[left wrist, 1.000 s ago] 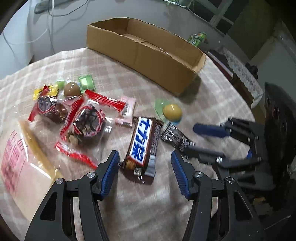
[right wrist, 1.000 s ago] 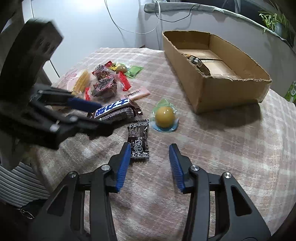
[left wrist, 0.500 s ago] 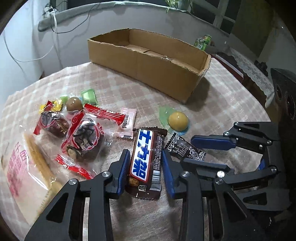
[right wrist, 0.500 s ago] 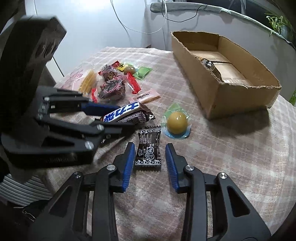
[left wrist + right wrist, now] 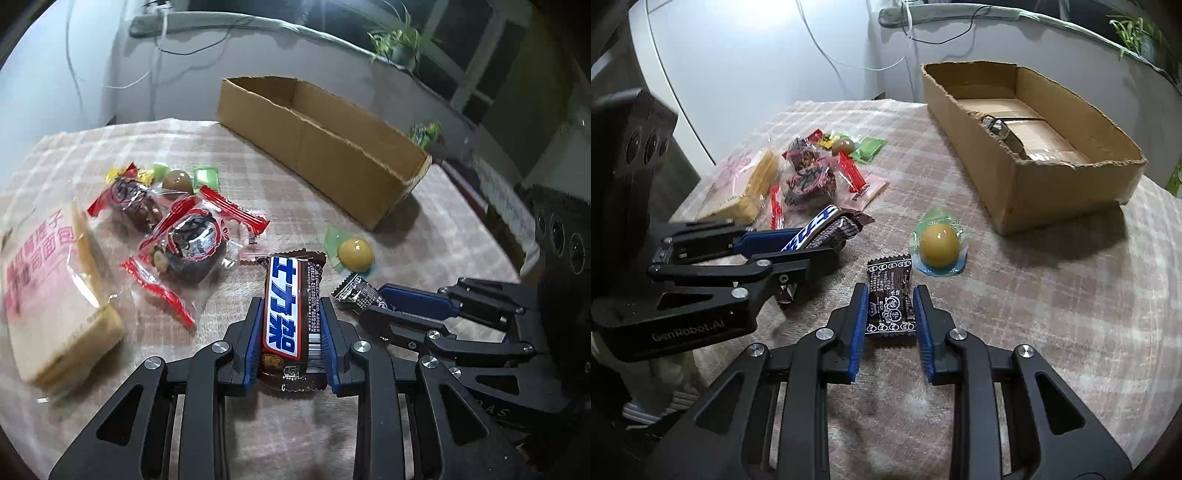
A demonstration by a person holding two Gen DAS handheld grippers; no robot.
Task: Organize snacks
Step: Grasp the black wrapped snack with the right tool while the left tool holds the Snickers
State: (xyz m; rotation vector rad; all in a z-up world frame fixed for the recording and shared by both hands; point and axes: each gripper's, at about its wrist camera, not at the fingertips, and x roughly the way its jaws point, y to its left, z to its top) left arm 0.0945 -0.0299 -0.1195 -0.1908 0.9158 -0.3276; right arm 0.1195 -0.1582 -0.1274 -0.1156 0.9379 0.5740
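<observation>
Snacks lie scattered on a checked worktop [image 5: 110, 155] with a cardboard box [image 5: 321, 147] toward the upper right of both views. At the lower centre of the left wrist view, the left claw [image 5: 290, 317] is clamped on a brown chocolate bar [image 5: 291, 317] with a blue and white label, its blue pads pressed to the bar's long sides. At the lower centre of the right wrist view, the right claw [image 5: 890, 306] has its pads against both sides of a small dark candy packet [image 5: 890, 299], pinching it; the packet's far end sticks out beyond the fingertips. Just beyond that packet, a round yellow sweet [image 5: 939, 245] in a clear green-edged wrapper lies on the cloth, between the packet and the box. Left of centre in the left wrist view sit two red-trimmed cakes [image 5: 192, 243] in clear wrap, a bagged sandwich bread [image 5: 51, 288] at the far left, and small green and yellow candies [image 5: 177, 179] behind them. One wrapped item [image 5: 997, 127] rests inside the box along its near wall.
</observation>
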